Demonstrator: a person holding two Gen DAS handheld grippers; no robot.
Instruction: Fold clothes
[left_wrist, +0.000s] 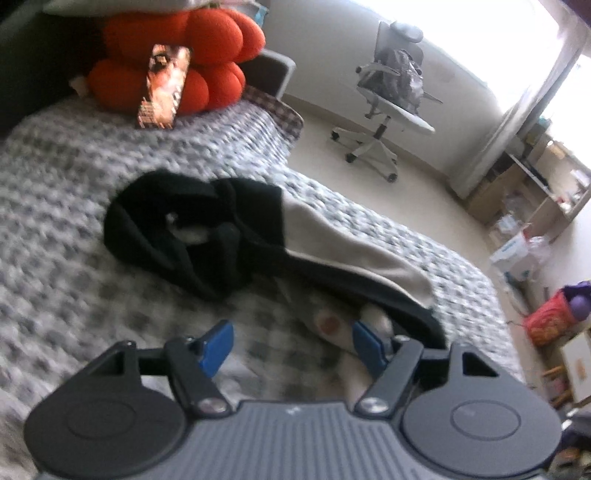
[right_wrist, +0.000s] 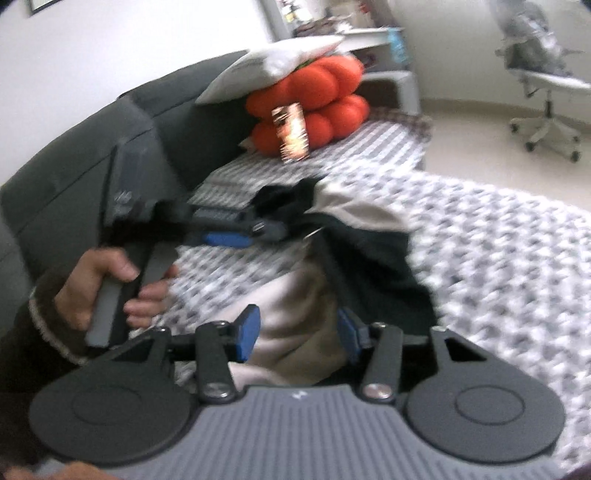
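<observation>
Only the right wrist view shows the person's left hand gripping the left gripper. Both the left gripper's and the right gripper's jaws stand released. Blur hides the black-and-beige garment's shape on the bed.

Bare hand, dark brown sleeve, black gripper, blue fingers

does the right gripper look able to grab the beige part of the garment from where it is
Probably yes. The right gripper is open, with the beige fabric of the garment lying directly between its blue pads, and nothing sits between them. The left gripper is off to the side.
</observation>
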